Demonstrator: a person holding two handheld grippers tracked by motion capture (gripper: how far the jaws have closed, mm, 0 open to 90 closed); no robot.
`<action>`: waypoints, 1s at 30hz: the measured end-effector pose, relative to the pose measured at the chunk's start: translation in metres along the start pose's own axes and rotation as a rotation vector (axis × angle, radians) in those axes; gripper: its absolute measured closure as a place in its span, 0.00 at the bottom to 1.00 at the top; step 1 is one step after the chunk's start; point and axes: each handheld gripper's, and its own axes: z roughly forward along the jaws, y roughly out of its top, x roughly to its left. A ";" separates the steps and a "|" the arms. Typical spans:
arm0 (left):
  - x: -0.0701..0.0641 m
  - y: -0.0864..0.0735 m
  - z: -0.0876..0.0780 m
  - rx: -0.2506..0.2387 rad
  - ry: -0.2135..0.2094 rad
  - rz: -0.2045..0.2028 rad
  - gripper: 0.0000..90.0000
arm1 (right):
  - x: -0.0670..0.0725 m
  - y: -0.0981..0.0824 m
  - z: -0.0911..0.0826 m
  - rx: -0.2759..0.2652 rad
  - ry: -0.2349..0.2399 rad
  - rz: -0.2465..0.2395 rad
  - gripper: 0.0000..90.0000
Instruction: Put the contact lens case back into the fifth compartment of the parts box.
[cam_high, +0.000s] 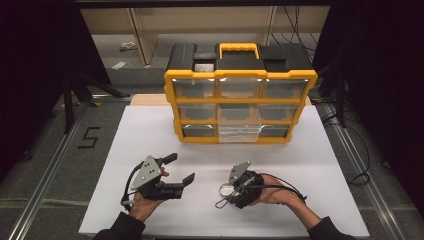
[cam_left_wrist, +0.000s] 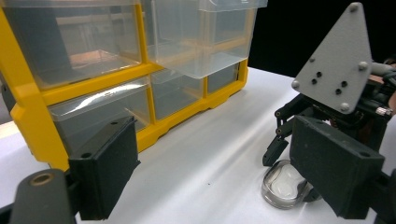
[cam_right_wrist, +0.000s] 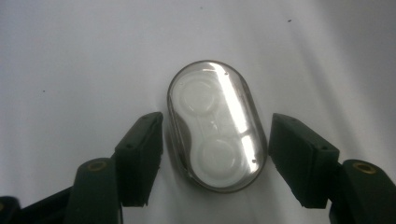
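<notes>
Looks like a lab or test rig for recording handling work, not a home or shop. Evidence: white tabletop (cam_high: 150, 130) set as a bare work surface, w/ black curtains (cam_high: 380, 75) closing off both sides. Metal rails (cam_high: 47, 172) run along the grey floor each side of the table, and a number "5" (cam_high: 89, 137) is taped to the floor (prob. a station mark). Loose cables (cam_high: 357, 150) trail over the floor at right. Behind the table, pale bare shelving (cam_high: 200, 25), partly dark. On the table stands a yellow-and-black parts organiser (cam_high: 240, 95) w/ clear drawers, workshop-type storage.
</notes>
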 end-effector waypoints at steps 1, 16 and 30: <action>0.000 0.000 0.000 0.000 -0.002 0.001 0.17 | 0.000 0.000 0.000 0.001 0.001 0.001 0.42; -0.001 0.000 0.001 0.003 -0.009 0.001 0.17 | 0.001 0.001 0.000 -0.003 0.010 -0.008 0.54; -0.001 0.000 0.000 0.003 -0.008 0.003 0.17 | 0.002 0.005 -0.010 -0.044 -0.020 -0.018 0.55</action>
